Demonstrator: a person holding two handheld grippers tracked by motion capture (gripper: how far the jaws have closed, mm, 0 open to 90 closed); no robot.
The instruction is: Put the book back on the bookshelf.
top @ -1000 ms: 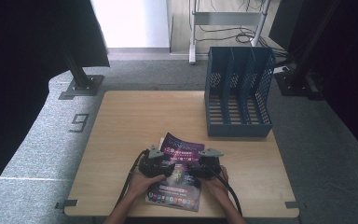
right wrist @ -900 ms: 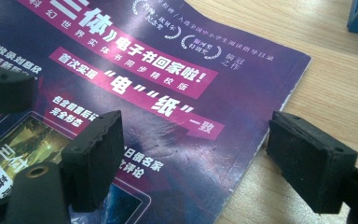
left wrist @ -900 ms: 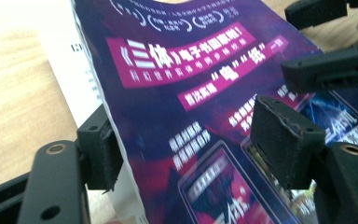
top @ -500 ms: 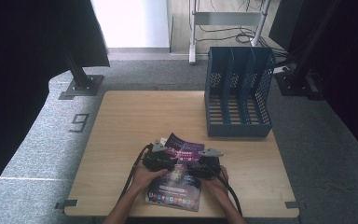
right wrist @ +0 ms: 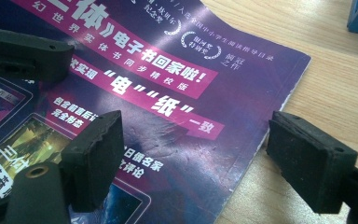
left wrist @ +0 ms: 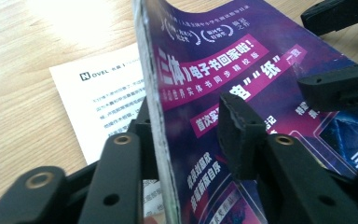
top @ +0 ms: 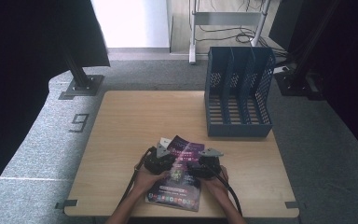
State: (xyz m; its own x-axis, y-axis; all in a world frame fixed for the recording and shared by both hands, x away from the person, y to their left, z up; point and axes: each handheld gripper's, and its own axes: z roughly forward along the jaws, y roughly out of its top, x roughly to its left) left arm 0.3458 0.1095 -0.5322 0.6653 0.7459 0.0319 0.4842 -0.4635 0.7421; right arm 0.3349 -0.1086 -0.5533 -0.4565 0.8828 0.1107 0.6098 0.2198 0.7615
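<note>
A purple magazine [top: 179, 175] with Chinese lettering on its cover lies at the near edge of the wooden bench [top: 135, 121], directly between the two hand-held tongs. The left tongs [top: 164, 161] sit at the magazine's left edge, the right tongs [top: 204, 164] at its right edge, and the two stand close together with the cover showing between them.

In the left gripper view, the left tongs [left wrist: 186, 121] straddle the magazine's [left wrist: 223, 70] lifted left edge: one jaw is under the cover and pages, the other above the cover. The jaws have just been closing with this edge between them; the lower jaw lies right against the pages, while the upper pad seems to stand a little off the cover, so a firm pinch cannot be confirmed. A white printed sheet [left wrist: 107, 102] lies on the bench just beyond the lower jaw, beside the raised edge.

In the right gripper view, the right tongs [right wrist: 196, 158] stand wide open, holding nothing. One pad hovers over the magazine's [right wrist: 168, 93] cover; the other is off its right edge, over bare wood.

A blue slotted file rack [top: 238, 93] stands well beyond the right tongs, towards the far right of the bench.
</note>
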